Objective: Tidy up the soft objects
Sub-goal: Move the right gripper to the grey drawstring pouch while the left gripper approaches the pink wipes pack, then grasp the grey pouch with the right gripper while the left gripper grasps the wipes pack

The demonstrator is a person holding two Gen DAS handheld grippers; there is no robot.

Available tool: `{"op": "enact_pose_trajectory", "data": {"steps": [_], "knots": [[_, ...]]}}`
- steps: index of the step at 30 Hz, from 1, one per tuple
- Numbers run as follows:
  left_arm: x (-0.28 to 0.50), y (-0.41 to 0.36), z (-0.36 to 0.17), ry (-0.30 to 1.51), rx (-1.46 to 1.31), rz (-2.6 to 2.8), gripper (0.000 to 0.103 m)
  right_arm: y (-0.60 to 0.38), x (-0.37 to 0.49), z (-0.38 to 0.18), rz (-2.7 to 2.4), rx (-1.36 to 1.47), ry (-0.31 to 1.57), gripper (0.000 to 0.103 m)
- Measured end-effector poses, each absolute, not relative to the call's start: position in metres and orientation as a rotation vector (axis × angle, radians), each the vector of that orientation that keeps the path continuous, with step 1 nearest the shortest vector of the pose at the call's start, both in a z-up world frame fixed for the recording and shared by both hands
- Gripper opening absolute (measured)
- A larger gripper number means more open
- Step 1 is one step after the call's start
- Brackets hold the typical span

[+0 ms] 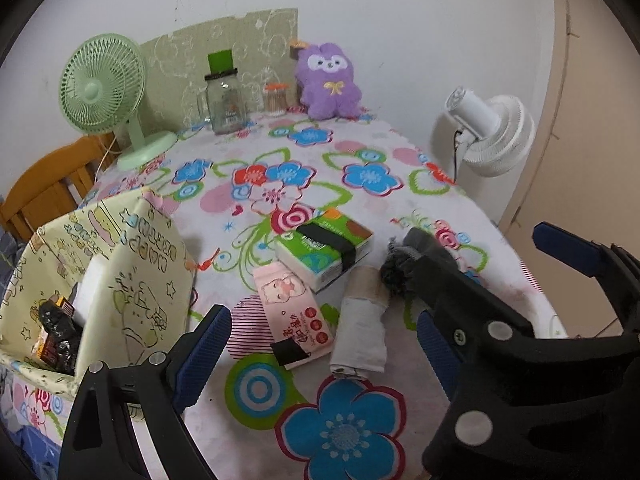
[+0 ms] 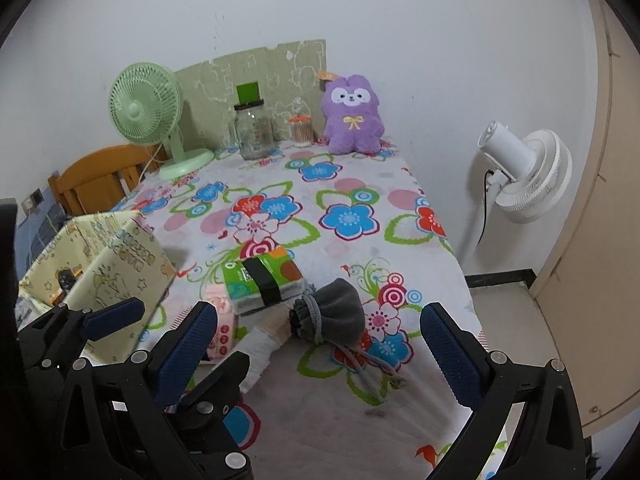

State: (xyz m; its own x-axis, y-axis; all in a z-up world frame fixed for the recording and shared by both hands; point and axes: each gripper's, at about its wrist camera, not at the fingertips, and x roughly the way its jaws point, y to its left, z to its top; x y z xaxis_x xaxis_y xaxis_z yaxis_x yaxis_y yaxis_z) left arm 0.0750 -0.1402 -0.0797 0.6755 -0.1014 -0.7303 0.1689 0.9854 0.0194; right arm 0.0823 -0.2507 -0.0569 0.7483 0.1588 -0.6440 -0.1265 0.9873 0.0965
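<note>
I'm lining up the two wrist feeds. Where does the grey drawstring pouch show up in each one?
Left wrist: the grey drawstring pouch sits right of centre, partly hidden behind the right tongs, next to the rolled white cloth.
Right wrist: the pouch lies in plain view at lower centre, between the right tongs' open fingers, its cord trailing toward the camera.
Shared landmark: the green tissue pack just left of the pouch.

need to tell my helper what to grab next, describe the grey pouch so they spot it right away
On the flowered tablecloth, look at the near cluster of items just right of the yellow fabric bin. The grey drawstring pouch lies at the cluster's right end, beside the green tissue pack. It alone is dark, soft cloth, with a cord trailing off.
</note>
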Motion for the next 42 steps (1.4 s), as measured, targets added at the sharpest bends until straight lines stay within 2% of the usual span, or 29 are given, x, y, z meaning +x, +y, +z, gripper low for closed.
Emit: {"op": "enact_pose_trajectory", "data": {"steps": [8, 18, 25, 31, 39, 42], "knots": [[0.095, -0.132, -0.102, 0.872, 0.056, -0.067, 0.093, -0.249, 0.102, -0.079, 0.174, 0.062, 0.763, 0.098], [0.111, -0.129, -0.116, 0.891, 0.062, -0.007, 0.084, -0.246, 0.123, -0.097, 0.188, 0.07, 0.814, 0.098], [0.122, -0.126, -0.125, 0.929, 0.044, 0.022, 0.07, -0.244, 0.135, -0.105, 0.19, 0.067, 0.84, 0.095], [0.124, -0.125, -0.127, 0.933, 0.034, 0.021, 0.068, -0.242, 0.144, -0.113, 0.199, 0.071, 0.867, 0.091], [0.124, -0.125, -0.127, 0.933, 0.028, 0.021, 0.067, -0.244, 0.149, -0.12, 0.202, 0.099, 0.899, 0.075], [0.123, -0.126, -0.127, 0.932, 0.02, -0.001, 0.057, -0.244, 0.148, -0.12, 0.195, 0.107, 0.903, 0.064]]}}
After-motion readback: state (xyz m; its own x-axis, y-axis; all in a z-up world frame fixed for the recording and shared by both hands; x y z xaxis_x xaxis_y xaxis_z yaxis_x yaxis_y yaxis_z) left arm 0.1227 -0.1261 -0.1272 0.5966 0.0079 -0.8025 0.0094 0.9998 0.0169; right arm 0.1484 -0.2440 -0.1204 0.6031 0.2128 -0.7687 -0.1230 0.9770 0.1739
